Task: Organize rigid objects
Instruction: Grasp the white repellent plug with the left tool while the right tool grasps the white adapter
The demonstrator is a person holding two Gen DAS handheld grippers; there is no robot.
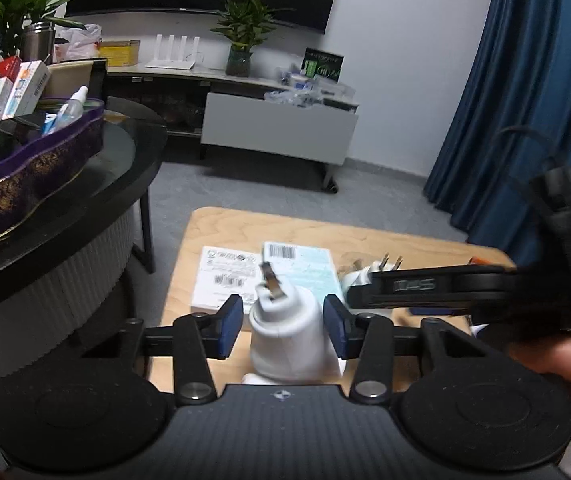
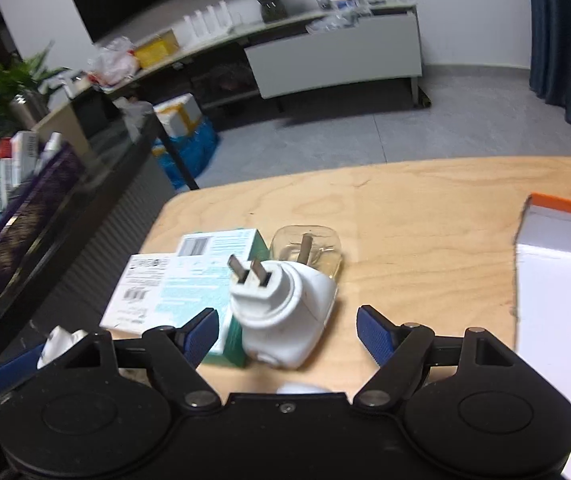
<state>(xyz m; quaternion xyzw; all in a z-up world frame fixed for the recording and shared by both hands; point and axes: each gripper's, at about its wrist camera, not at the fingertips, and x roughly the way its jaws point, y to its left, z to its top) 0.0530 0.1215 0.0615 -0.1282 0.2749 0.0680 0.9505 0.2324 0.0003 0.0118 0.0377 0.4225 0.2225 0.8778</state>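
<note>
A white plug-in device [image 1: 285, 336] with two metal prongs stands between the fingers of my left gripper [image 1: 283, 326]; the blue pads are close on both sides with small gaps, so the gripper is open. A second white plug device [image 2: 281, 312] lies on the wooden table [image 2: 425, 216] between the wide-open fingers of my right gripper [image 2: 287, 334]. A clear plastic cap [image 2: 307, 254] with a prong inside lies behind it. Flat white and teal boxes [image 2: 189, 280] lie to its left; they also show in the left wrist view [image 1: 245, 272].
A black round table [image 1: 85, 200] on the left holds a purple tray [image 1: 33, 172] full of boxes and bottles. A white box with orange edge [image 2: 561, 256] lies at the wooden table's right. My right gripper's body [image 1: 465, 284] crosses the left view. TV cabinet [image 1: 277, 128] behind.
</note>
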